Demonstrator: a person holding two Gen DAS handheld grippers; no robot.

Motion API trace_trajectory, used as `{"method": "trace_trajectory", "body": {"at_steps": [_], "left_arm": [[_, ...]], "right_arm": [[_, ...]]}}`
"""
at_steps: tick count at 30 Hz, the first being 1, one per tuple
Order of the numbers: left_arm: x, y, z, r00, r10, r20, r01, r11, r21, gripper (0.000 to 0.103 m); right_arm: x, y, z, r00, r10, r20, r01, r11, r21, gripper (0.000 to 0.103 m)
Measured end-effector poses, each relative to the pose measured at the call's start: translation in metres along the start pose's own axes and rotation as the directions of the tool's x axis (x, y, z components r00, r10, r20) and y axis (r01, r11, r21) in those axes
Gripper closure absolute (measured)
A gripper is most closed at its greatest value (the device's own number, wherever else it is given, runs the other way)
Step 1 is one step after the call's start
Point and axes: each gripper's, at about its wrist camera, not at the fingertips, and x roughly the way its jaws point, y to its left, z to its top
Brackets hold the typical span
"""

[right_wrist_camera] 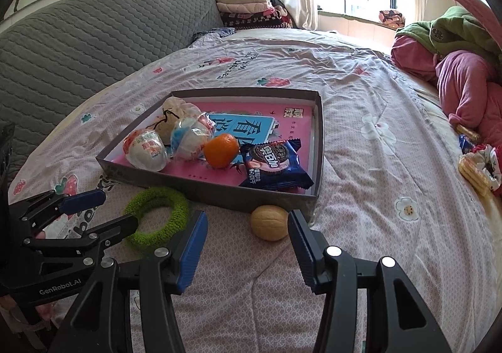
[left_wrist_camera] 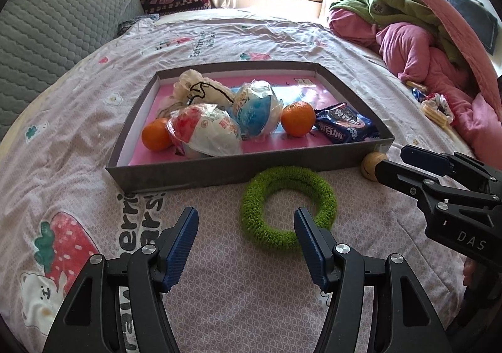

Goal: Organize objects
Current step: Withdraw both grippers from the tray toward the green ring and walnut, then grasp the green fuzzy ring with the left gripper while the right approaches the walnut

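Observation:
A grey tray [left_wrist_camera: 219, 172] [right_wrist_camera: 188, 185] on the bed holds two oranges [left_wrist_camera: 298, 118] [right_wrist_camera: 221, 150], wrapped egg toys [left_wrist_camera: 207, 133] [right_wrist_camera: 146, 154], a cloth pouch [left_wrist_camera: 200, 89] and a blue cookie packet [left_wrist_camera: 345, 127] [right_wrist_camera: 273, 165]. A green fuzzy ring [left_wrist_camera: 287, 207] [right_wrist_camera: 157, 216] lies on the bedsheet in front of the tray. A walnut [left_wrist_camera: 371, 165] [right_wrist_camera: 269, 223] lies by the tray's near right corner. My left gripper [left_wrist_camera: 246, 227] [right_wrist_camera: 103, 208] is open just before the ring. My right gripper [right_wrist_camera: 248, 227] [left_wrist_camera: 392, 161] is open just before the walnut.
A pile of pink and green clothes [left_wrist_camera: 423, 49] [right_wrist_camera: 464, 71] lies on the right of the bed, with snack packets and a scrunchie [left_wrist_camera: 436, 108] [right_wrist_camera: 480, 168] beside it. A grey quilted headboard [left_wrist_camera: 47, 27] [right_wrist_camera: 78, 45] rises on the left.

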Motion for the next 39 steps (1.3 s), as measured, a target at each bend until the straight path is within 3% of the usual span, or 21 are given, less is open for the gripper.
{"method": "trace_trajectory", "body": {"at_steps": [16,39], "left_arm": [[0.015,0.006,-0.003,1.000,0.013,-0.020,-0.014,1.000,-0.019,0.038],[0.032,0.007,0.004,1.000,0.018,-0.024,-0.019,0.999,-0.029,0.038]], "right_arm": [[0.009,-0.012,-0.003,0.999,0.024,-0.037,-0.021,0.997,0.073,0.050],[0.029,-0.009,-0.005,0.996,-0.028,-0.084,0.031,0.999,0.040,0.050]]}}
